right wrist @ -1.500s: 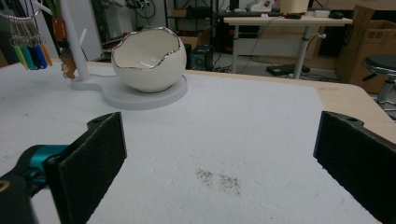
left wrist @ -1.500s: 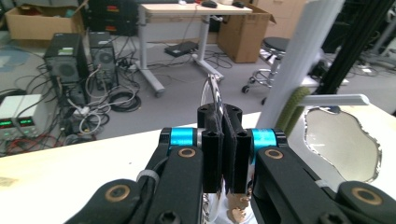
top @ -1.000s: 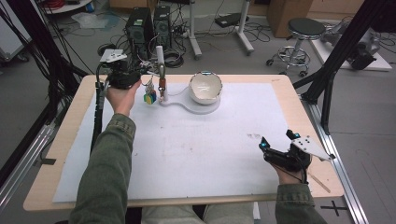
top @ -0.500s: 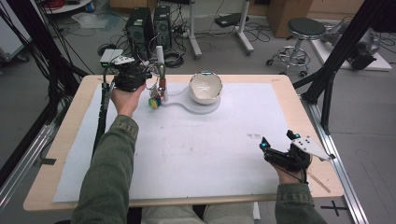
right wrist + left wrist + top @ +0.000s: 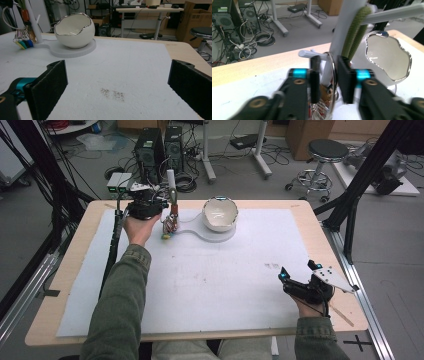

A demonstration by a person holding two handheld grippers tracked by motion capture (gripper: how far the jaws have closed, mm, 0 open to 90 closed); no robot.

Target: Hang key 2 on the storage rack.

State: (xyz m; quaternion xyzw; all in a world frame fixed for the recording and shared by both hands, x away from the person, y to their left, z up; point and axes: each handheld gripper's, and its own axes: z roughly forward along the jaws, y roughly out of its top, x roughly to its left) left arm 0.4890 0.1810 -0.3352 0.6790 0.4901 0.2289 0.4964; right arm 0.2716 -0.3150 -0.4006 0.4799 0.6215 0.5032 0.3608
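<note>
1. The big wooden table (image 5: 65, 285) has a white foam mat (image 5: 215, 285) on it; at 12 o'clock on the mat stands a white stand with a tall post and little pegs (image 5: 220, 235); a white egg-shaped bowl with a silver rim (image 5: 220, 214) sits on its base.
2. The left gripper (image 5: 328, 64) is at the post; its jaws have just been opening; they are a little apart now and squeeze nothing.
3. The right gripper (image 5: 298, 270) rests at 4 o'clock on the mat, jaws wide apart, nothing in them.
4. The thin metal ring with small yellow, green and blue tags (image 5: 22, 41) hangs on a peg; it stands upright between the left jaws, at their 12 o'clock, with gaps on both sides.
5. From the right gripper it is well apart, at 10 o'clock; so I think the left hand is the one for it.
</note>
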